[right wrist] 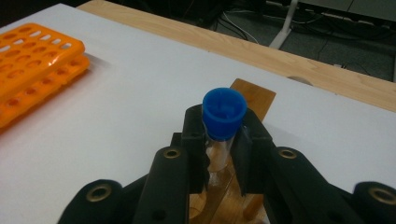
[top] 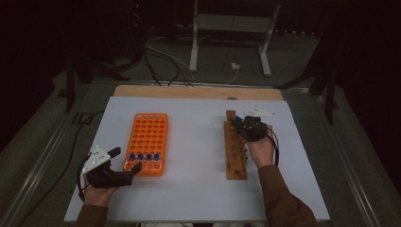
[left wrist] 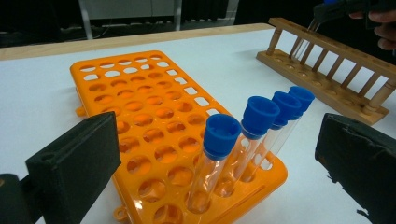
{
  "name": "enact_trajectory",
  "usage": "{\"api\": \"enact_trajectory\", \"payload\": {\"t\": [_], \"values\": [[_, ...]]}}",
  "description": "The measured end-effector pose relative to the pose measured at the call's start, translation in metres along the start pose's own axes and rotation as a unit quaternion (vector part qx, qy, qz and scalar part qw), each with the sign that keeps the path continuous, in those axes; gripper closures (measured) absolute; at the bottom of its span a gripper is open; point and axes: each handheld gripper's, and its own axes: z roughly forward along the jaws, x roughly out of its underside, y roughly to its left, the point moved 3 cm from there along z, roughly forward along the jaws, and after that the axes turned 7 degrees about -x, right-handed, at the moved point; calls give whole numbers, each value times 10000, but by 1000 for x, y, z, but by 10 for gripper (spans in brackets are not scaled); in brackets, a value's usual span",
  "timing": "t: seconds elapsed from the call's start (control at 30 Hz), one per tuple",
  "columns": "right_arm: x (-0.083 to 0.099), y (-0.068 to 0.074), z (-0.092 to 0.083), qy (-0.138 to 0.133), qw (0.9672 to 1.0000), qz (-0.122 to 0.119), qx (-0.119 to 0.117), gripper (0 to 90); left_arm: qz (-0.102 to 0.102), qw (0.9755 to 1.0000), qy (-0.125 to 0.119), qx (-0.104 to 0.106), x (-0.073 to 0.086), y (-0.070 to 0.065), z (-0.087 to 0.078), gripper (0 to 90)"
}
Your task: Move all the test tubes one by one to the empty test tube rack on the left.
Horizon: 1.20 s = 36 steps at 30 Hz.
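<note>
Evidently, a blue-capped tube (right wrist: pixel 223 122) was clamped upright in the right claw (right wrist: pixel 223 140) above the wooden rack (top: pixel 235 150) for seating, while the left claw (top: pixel 126 161) was held apart.

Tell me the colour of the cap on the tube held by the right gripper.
Blue. The cap tops a clear tube clamped in the right gripper, best seen in the right gripper view.
</note>
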Motion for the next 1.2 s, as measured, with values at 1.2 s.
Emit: {"api": "enact_trajectory", "payload": {"t": [1.2], "values": [[-44,15,-31,-570,9978,-174,-282,770,-7,10000,15,-18,-1,-1,0,8]]}}
